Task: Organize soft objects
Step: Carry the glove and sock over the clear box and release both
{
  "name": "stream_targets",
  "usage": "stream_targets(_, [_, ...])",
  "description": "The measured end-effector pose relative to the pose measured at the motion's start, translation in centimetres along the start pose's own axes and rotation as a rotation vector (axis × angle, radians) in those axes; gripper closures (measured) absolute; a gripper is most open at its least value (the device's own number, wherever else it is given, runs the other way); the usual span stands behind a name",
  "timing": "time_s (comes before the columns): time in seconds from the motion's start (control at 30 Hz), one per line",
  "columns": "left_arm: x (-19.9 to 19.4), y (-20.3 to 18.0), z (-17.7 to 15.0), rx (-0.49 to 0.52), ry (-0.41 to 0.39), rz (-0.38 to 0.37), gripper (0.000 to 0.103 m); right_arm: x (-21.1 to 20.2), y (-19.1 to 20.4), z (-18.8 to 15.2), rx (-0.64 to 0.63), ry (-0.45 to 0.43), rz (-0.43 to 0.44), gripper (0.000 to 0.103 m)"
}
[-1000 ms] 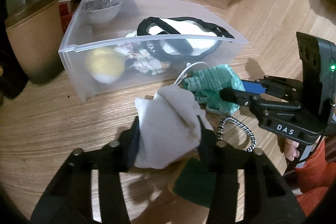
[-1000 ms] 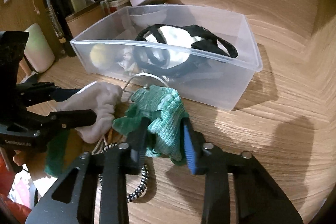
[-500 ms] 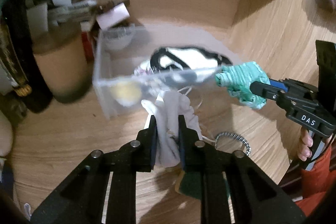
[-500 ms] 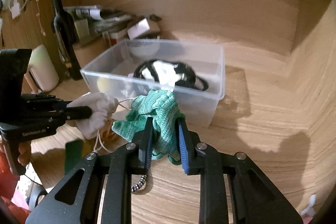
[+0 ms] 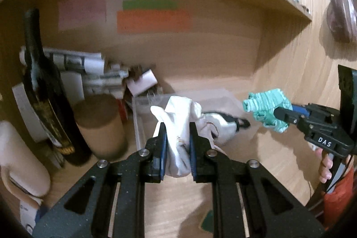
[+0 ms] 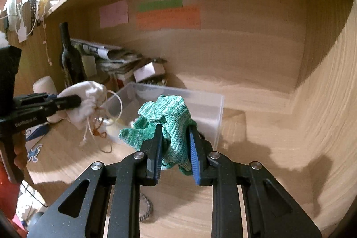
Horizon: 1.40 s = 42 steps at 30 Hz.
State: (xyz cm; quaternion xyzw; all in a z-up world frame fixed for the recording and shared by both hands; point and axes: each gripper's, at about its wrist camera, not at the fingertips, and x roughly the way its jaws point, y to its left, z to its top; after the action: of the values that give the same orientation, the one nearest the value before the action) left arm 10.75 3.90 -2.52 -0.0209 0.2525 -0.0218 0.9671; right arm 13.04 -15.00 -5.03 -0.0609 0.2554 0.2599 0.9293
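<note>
Left tool: pads pinching white drawstring pouch mid-body, held in air at frame centre, in front of clear plastic bin. Right tool: pads pinching green knit glove at bunched middle, above bin's near wall.

Handling, est.: both items light, limp, compressible; no breakage risk. Grip bulk of fabric, not edges. Pouch cord hangs loose w/ loops; may snag on bin rim. Glove fingers droop; knit gives good friction.

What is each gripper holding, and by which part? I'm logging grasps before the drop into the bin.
The left gripper pinches the white drawstring pouch across its bunched body. The right gripper clamps the green knit glove around its crumpled middle.
</note>
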Motion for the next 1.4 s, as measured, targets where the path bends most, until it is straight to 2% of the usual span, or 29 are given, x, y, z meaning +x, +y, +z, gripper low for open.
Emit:
stream_targets(0.3, [1.7,-0.2,2.6,0.001,-0.052,0.036,0.086,2.4,-0.2,2.8,0.022,-0.032,-0.003,0.083])
stream_targets(0.67, [7.8,0.8,3.7,-0.029,0.044,0.069,0.086,5.0,0.2,4.7,0.028,-0.028,-0.012,0.083])
stream_targets(0.9, [11.9,2.3,2.9,-0.096,0.155,0.066,0.086,8.1,-0.1,4.4,0.007,0.048,-0.019,0.083])
stream_targets(1.13, [14.4,1.9,1.8,-0.077,0.221,0.077,0.086,11.9,-0.4,2.9,-0.023,0.157,-0.035,0.083])
stream_targets(1.27, [14.8,1.5,1.6,-0.045,0.231,0.092,0.086,13.1,-0.4,2.2,-0.029,0.197,-0.039,0.081])
stream_targets(1.37, [14.7,1.2,1.5,-0.029,0.234,0.096,0.081,13.5,-0.2,1.9,-0.038,0.206,-0.054,0.080])
stream_targets(1.4, [14.7,1.1,1.5,-0.028,0.236,0.095,0.075,13.6,-0.2,1.9,-0.038,0.210,-0.058,0.079])
